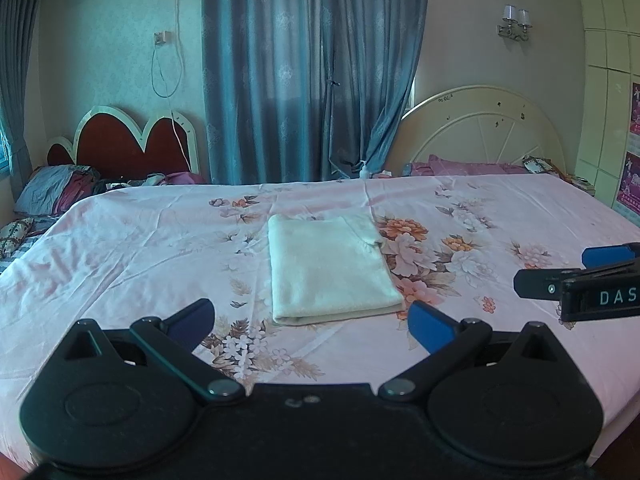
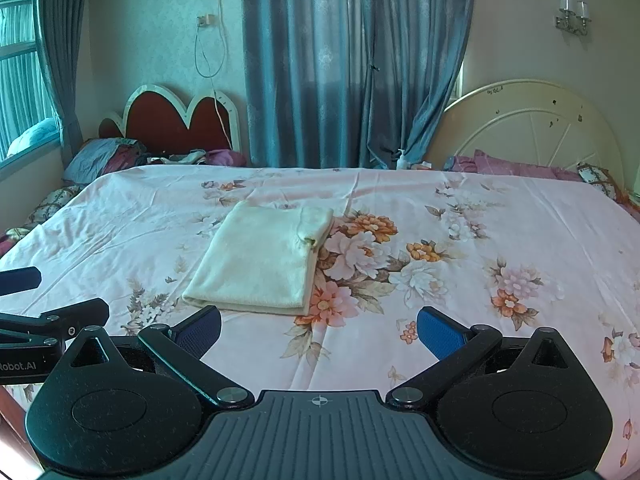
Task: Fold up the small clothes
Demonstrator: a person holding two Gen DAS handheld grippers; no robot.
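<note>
Cloth of this kind looks soft, light and limp: the pale cream garment (image 1: 328,264) lies folded into a neat rectangle near the middle of the bed (image 1: 140,232), on the floral sheet, with a sleeve or cuff end showing at its far right corner. It will likely sag and unfold if lifted by one layer only, so the safest hold is probably the thick near edge, pinching all layers together, or the two near corners at once. The left hand-held gripper (image 1: 311,320) hovers just short of that edge with its jaws spread wide and empty. The right hand-held gripper (image 2: 319,330) hangs nearby, likewise spread wide, holding nothing.
</note>
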